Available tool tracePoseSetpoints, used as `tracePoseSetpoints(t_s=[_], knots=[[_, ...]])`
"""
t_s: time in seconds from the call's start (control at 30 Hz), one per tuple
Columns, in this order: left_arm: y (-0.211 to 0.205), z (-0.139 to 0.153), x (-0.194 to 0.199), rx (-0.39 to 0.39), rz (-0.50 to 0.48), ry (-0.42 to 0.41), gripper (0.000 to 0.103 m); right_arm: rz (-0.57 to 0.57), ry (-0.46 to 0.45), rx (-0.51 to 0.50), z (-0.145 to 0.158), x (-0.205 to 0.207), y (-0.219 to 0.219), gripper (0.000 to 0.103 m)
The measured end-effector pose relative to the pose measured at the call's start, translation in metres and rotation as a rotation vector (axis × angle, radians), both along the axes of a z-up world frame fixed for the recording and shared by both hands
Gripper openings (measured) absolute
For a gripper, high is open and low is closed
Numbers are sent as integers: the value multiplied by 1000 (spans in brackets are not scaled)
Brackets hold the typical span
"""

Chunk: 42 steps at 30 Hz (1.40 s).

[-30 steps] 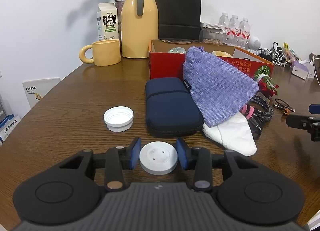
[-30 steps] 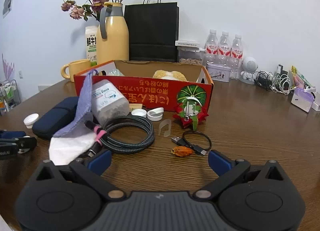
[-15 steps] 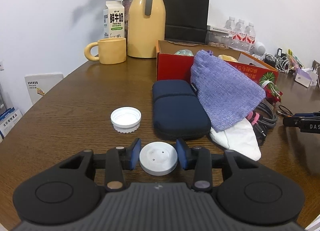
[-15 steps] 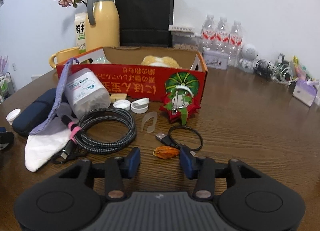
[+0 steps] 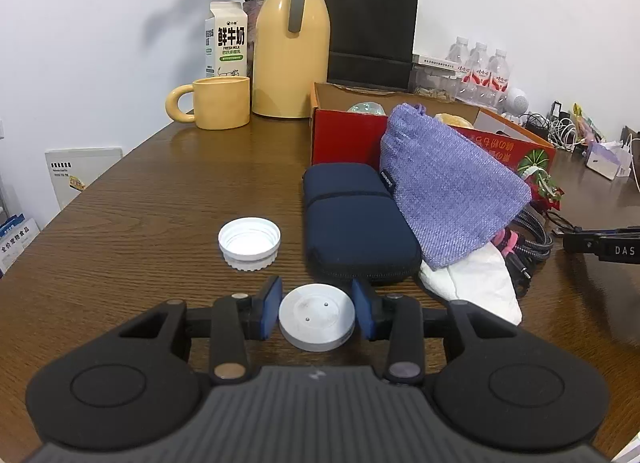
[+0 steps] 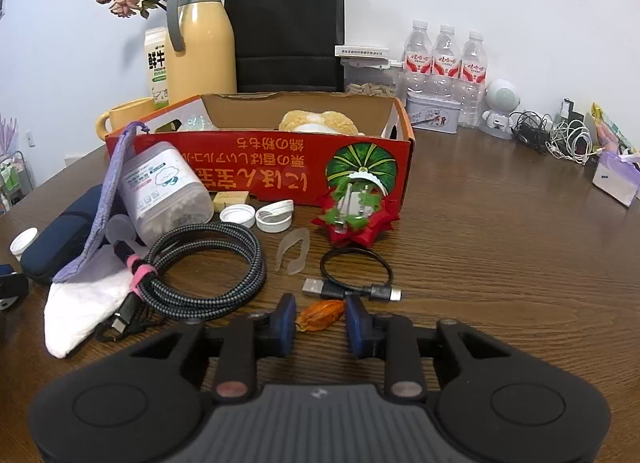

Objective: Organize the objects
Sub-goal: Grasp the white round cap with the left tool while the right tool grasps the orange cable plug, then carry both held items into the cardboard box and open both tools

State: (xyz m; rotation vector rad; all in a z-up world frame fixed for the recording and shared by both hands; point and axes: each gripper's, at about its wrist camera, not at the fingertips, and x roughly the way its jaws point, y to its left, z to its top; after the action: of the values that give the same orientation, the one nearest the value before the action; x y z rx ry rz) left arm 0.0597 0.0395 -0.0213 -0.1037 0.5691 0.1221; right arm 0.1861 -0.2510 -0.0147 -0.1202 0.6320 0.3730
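My left gripper (image 5: 316, 303) is shut on a flat white round disc (image 5: 316, 319) with two small dots, held just above the wooden table (image 5: 160, 223). In the right wrist view my right gripper (image 6: 320, 313) has its jaws closing on a small orange-brown piece (image 6: 320, 314) lying on the table, and both blue pads reach its ends. The open red cardboard box (image 6: 256, 167) stands behind, with a plush item inside. At the right edge of the left wrist view, part of the right gripper (image 5: 600, 249) shows.
A white screw cap (image 5: 249, 243), navy zip case (image 5: 352, 231), purple pouch (image 5: 448, 187) and white cloth lie ahead of the left gripper. A braided cable (image 6: 208, 267), black USB lead (image 6: 352, 283), tipped jar (image 6: 164, 191), caps and a red-green ornament (image 6: 356, 215) front the box. A jug, mug, bag and bottles stand behind.
The right gripper moved forward to the orange-brown piece and its jaws came in from wide open to both ends of it. The left gripper kept still with the disc.
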Motion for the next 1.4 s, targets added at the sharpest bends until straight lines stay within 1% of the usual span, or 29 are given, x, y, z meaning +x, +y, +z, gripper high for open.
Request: tracePoseSetpoints(t_s=[0.03, 0.1, 0.3, 0.47, 0.57, 0.67, 0.8, 0.97, 1.17, 1.3, 1.4], knots=[[0, 0, 0, -2, 0, -1, 39, -1, -2, -1, 0, -1, -1, 22], [1, 0, 0, -3, -1, -1, 39, -2, -4, -1, 0, -2, -2, 14], [3, 0, 1, -7, -1, -6, 39, -3, -24, 13, 2, -9, -8, 14], [4, 7, 0, -8, -4, -28, 39, 17, -50, 29, 6, -19, -11, 14], [4, 16, 0, -5, -9, -63, 39, 34, -70, 51, 13, -25, -12, 14], [3, 31, 2, -3, -18, -107, 39, 48, -110, 69, 24, -28, -11, 14], [-1, 54, 13, 5, -40, -189, 39, 72, -164, 94, 43, -25, -4, 14], [-9, 83, 43, 9, -66, -293, 39, 99, -218, 104, 65, -6, 14, 14], [-17, 103, 93, -20, -69, -361, 39, 115, -241, 131, 84, 34, 43, 14], [-18, 106, 130, -32, -48, -347, 39, 117, -242, 144, 89, 60, 65, 14], [-14, 103, 158, -56, -20, -311, 39, 108, -239, 155, 90, 80, 80, 14]])
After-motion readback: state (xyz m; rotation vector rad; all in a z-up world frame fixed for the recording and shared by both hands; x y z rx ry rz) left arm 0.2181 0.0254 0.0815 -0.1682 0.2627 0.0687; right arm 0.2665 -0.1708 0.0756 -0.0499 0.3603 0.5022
